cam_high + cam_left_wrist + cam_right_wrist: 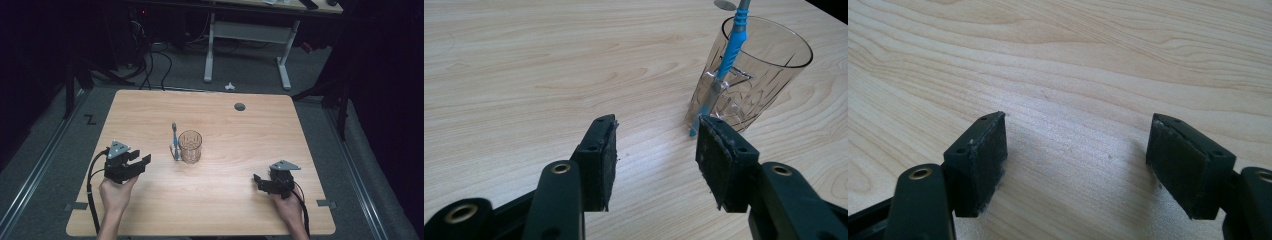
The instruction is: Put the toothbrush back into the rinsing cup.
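Note:
A clear cut-glass tumbler [190, 146] stands upright near the middle of the wooden table [235, 200]. A blue toothbrush [175, 141] leans against its left outer side, head up. In the left gripper view the tumbler [754, 75] and the toothbrush [729, 55] sit just beyond the right jaw. My left gripper [141, 159] is left of the glass, open, with bare table between its pads; it appears again as left gripper [656, 150]. My right gripper [257, 180] rests at the front right, open and empty; it shows as right gripper [1075, 145] over bare wood.
A round cable hole [240, 106] is set in the far side of the tabletop. Beyond the table stand a white desk frame [247, 35] and loose cables on the dark floor. Metal rails run along both sides of the table.

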Available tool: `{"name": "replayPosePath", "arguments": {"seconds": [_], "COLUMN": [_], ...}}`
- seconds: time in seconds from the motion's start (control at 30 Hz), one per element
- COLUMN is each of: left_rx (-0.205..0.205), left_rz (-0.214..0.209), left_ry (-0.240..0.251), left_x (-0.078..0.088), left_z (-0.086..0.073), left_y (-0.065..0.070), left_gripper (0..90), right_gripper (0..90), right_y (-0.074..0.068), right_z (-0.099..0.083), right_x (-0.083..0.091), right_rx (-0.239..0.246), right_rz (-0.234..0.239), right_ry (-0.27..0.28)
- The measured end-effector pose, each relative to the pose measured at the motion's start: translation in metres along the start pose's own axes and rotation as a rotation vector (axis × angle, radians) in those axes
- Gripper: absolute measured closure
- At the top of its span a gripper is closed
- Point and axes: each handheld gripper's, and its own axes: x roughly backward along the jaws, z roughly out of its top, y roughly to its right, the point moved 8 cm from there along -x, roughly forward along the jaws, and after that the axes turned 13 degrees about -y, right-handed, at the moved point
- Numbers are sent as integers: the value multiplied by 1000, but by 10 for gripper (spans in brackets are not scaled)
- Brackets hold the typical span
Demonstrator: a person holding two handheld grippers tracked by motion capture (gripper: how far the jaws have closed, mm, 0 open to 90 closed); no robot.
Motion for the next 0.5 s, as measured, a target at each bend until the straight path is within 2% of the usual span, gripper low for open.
{"name": "replayPosePath", "arguments": {"seconds": [0.5], "left_rx": [11], "left_rz": [4], "left_ry": [-9], "left_x": [-3], "left_z": [-7], "left_y": [-3], "left_gripper": [499], "right_gripper": [246], "right_y": [0], "right_z": [0], "right_x": [0], "right_rx": [0], "right_rz": [0], "right_ry": [0]}}
